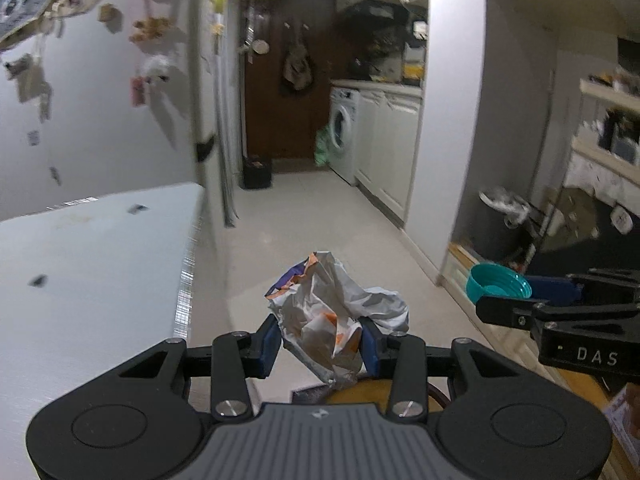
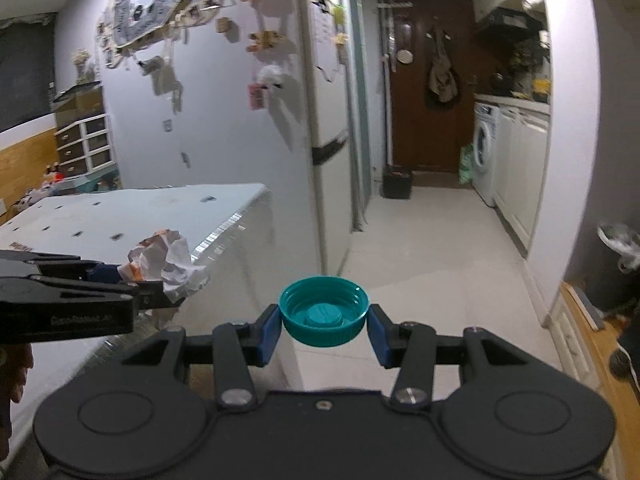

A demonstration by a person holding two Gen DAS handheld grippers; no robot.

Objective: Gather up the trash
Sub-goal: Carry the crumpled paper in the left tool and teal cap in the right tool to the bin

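Observation:
My left gripper (image 1: 320,340) is shut on a crumpled snack wrapper (image 1: 336,312), silver inside with orange and purple print, held in the air over the floor. The wrapper also shows in the right wrist view (image 2: 168,264), at the left. My right gripper (image 2: 324,326) is shut on a teal bottle cap (image 2: 323,310), open side up. The cap also shows at the right of the left wrist view (image 1: 498,282), in the right gripper (image 1: 516,300). A dark trash bin (image 1: 500,228) with a white liner stands on the floor at the right, also in the right wrist view (image 2: 616,268).
A white table (image 2: 132,216) stands at the left, by a fridge (image 2: 280,120) covered in magnets. A tiled hallway runs ahead to a brown door (image 1: 288,80), with a washing machine (image 1: 344,132) and white cabinets on the right. A black crate (image 1: 258,172) sits by the door.

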